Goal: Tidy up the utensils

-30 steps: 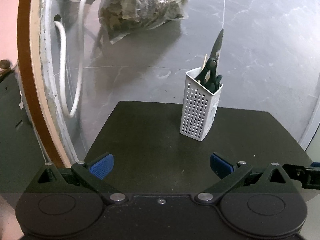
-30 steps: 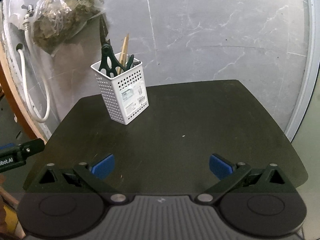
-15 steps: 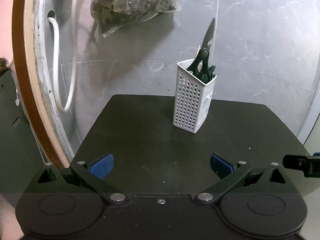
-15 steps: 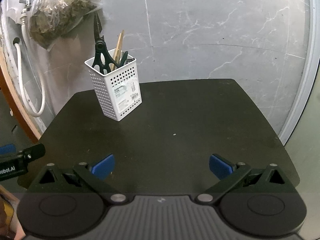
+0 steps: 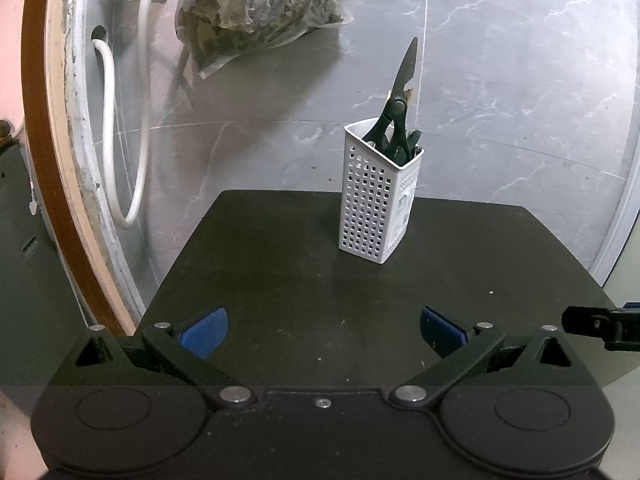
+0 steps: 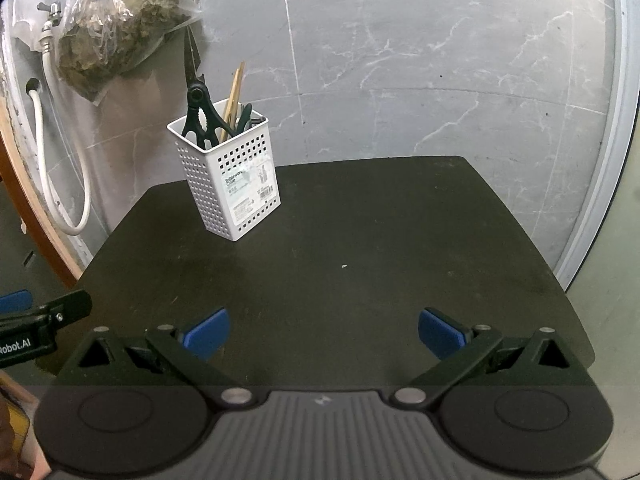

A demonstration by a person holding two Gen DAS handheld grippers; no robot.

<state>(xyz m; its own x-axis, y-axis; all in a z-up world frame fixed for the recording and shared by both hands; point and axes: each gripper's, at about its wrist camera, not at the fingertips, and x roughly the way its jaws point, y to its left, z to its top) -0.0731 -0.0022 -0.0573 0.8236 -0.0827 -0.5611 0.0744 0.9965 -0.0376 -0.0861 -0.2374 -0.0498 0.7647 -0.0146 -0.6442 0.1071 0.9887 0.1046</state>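
A white perforated utensil holder (image 5: pixel 378 196) (image 6: pixel 228 184) stands upright near the far left of the black table (image 5: pixel 280 280) (image 6: pixel 380 240). Green-handled scissors (image 5: pixel 394 120) (image 6: pixel 196 108) stick up out of it, blades up, beside wooden chopsticks (image 6: pixel 234 96). My left gripper (image 5: pixel 323 330) is open and empty, over the table's near edge. My right gripper (image 6: pixel 323 330) is open and empty, over the near side too. Each gripper shows at the other view's edge.
A clear bag of dried leaves (image 5: pixel 256 12) (image 6: pixel 120 24) hangs on the grey marble wall. A white hose (image 5: pixel 120 140) (image 6: pixel 52 168) loops down at the left beside a wooden frame (image 5: pixel 48 160).
Both grippers have pulled back and shifted a little; the holder looks slightly smaller and more central in the left view. Both stay open and empty.
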